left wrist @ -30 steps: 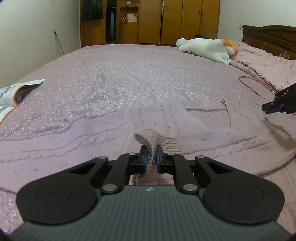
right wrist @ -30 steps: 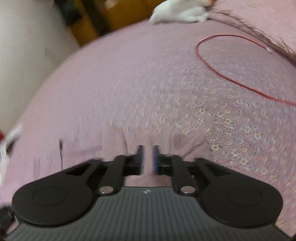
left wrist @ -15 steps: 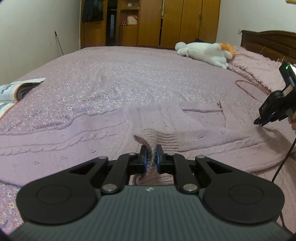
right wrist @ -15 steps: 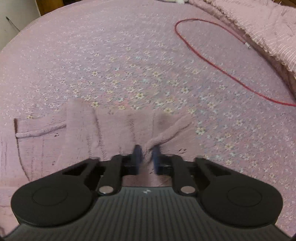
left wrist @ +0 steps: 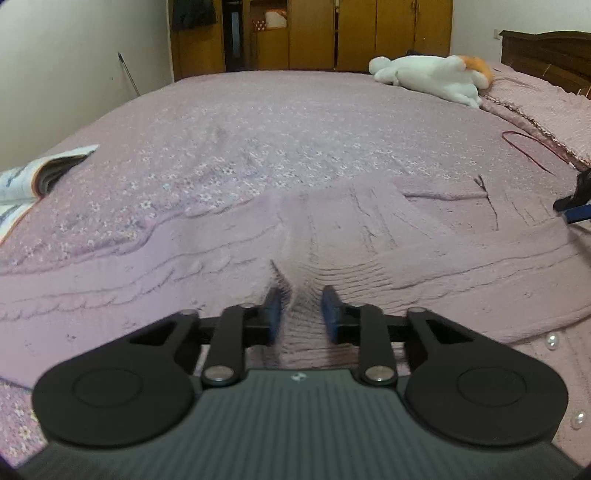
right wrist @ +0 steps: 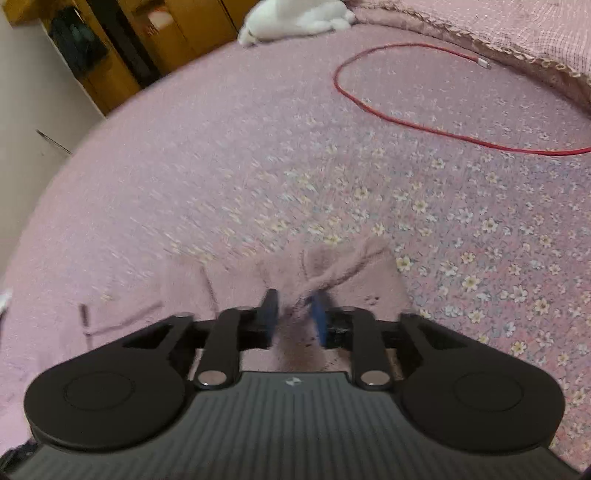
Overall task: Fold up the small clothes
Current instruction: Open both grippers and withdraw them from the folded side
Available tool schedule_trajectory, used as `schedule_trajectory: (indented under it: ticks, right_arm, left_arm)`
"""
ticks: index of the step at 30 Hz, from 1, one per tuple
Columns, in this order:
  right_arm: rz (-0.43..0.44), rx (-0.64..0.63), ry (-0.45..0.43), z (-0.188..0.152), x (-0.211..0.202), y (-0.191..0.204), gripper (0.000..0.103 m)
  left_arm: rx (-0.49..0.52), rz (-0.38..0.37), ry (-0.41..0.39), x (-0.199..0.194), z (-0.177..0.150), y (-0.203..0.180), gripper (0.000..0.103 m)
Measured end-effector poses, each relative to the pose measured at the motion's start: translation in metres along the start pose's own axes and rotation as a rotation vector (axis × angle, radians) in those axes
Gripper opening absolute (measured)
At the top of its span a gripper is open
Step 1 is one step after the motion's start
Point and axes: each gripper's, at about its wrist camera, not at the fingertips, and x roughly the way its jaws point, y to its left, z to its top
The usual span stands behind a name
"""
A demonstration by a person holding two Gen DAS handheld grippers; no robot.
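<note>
A pale pink knit cardigan (left wrist: 369, 236) lies spread on the flowered bedspread (left wrist: 277, 122), with pearl buttons (left wrist: 552, 339) at its near right. My left gripper (left wrist: 301, 306) hovers low over it. Its jaws are opening, and a raised ridge of knit stands loose between them. In the right wrist view my right gripper (right wrist: 295, 310) is also opening over a twisted fold at the cardigan's (right wrist: 343, 266) edge; the fold lies between the fingers, no longer pinched. The right gripper's tip (left wrist: 576, 206) shows at the right edge of the left wrist view.
An open magazine (left wrist: 40, 173) lies at the bed's left edge. A white plush toy (left wrist: 428, 77) rests far back beside a pink pillow cover (left wrist: 546, 99). A red cable (right wrist: 406, 122) loops on the bedspread beyond the cardigan. Wooden wardrobes (left wrist: 314, 33) stand behind.
Both grippers were shut on pinches of the cardigan; now both stand apart and the knit has sunk flatter onto the bed. The right wrist view has tilted.
</note>
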Motion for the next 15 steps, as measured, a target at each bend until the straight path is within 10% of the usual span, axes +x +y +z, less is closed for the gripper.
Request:
schedule_trajectory:
  ticks: [6, 15]
  right_arm:
    - [0.058, -0.021, -0.161, 0.007, -0.045, -0.019, 0.058]
    - [-0.074, -0.299, -0.051, -0.037, -0.001, -0.016, 0.058]
  left_arm:
    - [-0.038, 0.029, -0.025, -0.023, 0.003, 0.01, 0.04]
    - [-0.034, -0.067, -0.025, -0.026, 0.001, -0.011, 0.04]
